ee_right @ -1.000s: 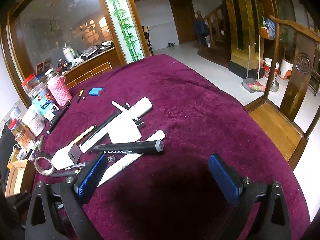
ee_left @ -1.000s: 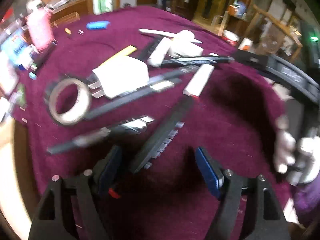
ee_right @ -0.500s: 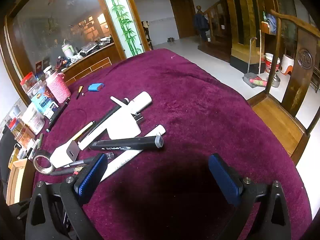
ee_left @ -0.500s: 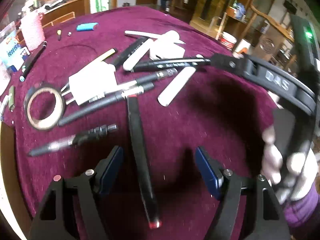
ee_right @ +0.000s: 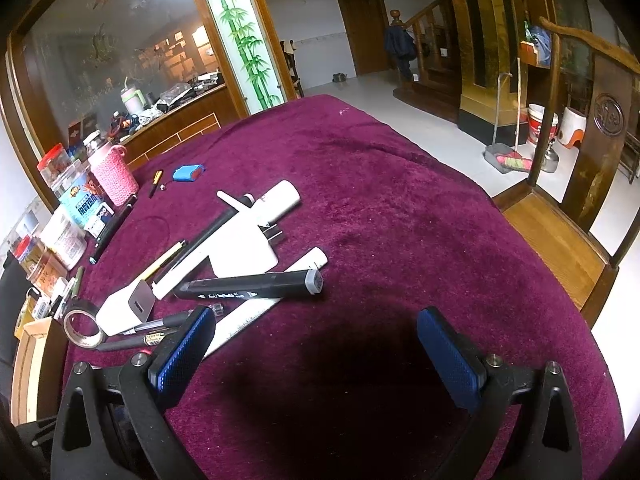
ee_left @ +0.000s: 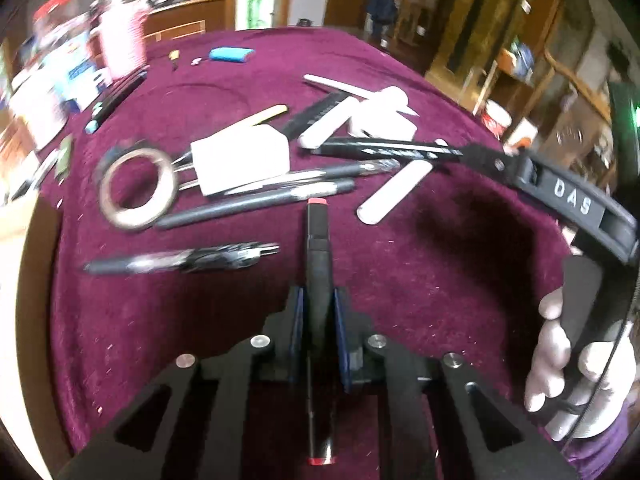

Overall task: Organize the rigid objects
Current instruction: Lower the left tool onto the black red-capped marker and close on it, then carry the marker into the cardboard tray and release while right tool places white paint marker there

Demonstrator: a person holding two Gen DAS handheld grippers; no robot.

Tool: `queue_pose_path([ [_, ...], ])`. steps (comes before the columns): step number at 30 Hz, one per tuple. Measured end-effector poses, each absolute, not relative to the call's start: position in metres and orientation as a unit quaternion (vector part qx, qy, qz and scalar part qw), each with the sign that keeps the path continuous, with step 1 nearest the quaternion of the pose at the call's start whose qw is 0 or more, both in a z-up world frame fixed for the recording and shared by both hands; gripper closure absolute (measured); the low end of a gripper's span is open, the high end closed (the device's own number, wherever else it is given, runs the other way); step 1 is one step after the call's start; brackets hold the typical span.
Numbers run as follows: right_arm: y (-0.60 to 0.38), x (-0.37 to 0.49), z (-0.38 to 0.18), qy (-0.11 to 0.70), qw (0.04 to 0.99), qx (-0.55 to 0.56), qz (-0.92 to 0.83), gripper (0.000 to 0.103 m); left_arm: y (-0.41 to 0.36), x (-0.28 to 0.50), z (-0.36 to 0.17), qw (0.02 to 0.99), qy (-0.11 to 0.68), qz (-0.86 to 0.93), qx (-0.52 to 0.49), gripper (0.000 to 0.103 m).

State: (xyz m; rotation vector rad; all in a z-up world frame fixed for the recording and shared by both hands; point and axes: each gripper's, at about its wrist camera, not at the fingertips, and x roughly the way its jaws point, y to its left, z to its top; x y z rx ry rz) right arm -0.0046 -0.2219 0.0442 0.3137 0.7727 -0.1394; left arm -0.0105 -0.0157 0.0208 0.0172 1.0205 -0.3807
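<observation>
One black marker (ee_left: pixel 318 280), red-capped, clamped mid-barrel in left gripper (ee_left: pixel 318 320), pointing 12 o'clock. Probably lifted; blur hides contact. Keep level, clear pens at 11. Right gripper (ee_right: pixel 316 344) wide apart, holding nothing.

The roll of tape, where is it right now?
In the left wrist view the roll of tape lies flat on the left of the purple cloth, just left of the white charger.
</observation>
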Motion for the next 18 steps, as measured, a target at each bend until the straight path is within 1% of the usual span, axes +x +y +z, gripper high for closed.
queue_pose_path([
  [7,-0.214,-0.004,0.050,0.400,0.896,0.195,-0.008,0.001,0.034,-0.043,0.045,0.863,0.464,-0.186,-0.073,0.089],
  [10,-0.191,0.007,0.052,0.428,0.887,0.175,0.011,0.001,0.057,-0.060,0.057,0.868,0.447,-0.191,-0.105,0.089],
  [11,-0.184,0.012,0.052,0.437,0.885,0.159,0.008,0.004,0.065,-0.066,0.060,0.869,0.441,-0.192,-0.115,0.089],
  [13,-0.170,0.026,0.046,0.466,0.876,0.127,-0.012,0.019,0.077,-0.073,0.065,0.871,0.433,-0.194,-0.131,0.089],
  [14,-0.166,0.033,0.039,0.483,0.866,0.127,-0.019,0.036,0.084,-0.077,0.067,0.871,0.429,-0.196,-0.138,0.088],
  [15,-0.165,0.040,0.033,0.498,0.856,0.134,-0.025,0.047,0.091,-0.082,0.069,0.873,0.424,-0.195,-0.143,0.088],
  [17,-0.164,0.049,0.028,0.499,0.852,0.150,-0.047,0.048,0.101,-0.089,0.073,0.877,0.417,-0.193,-0.144,0.088],
  [18,-0.162,0.053,0.028,0.500,0.851,0.147,-0.064,0.051,0.105,-0.092,0.074,0.879,0.413,-0.191,-0.144,0.088],
])
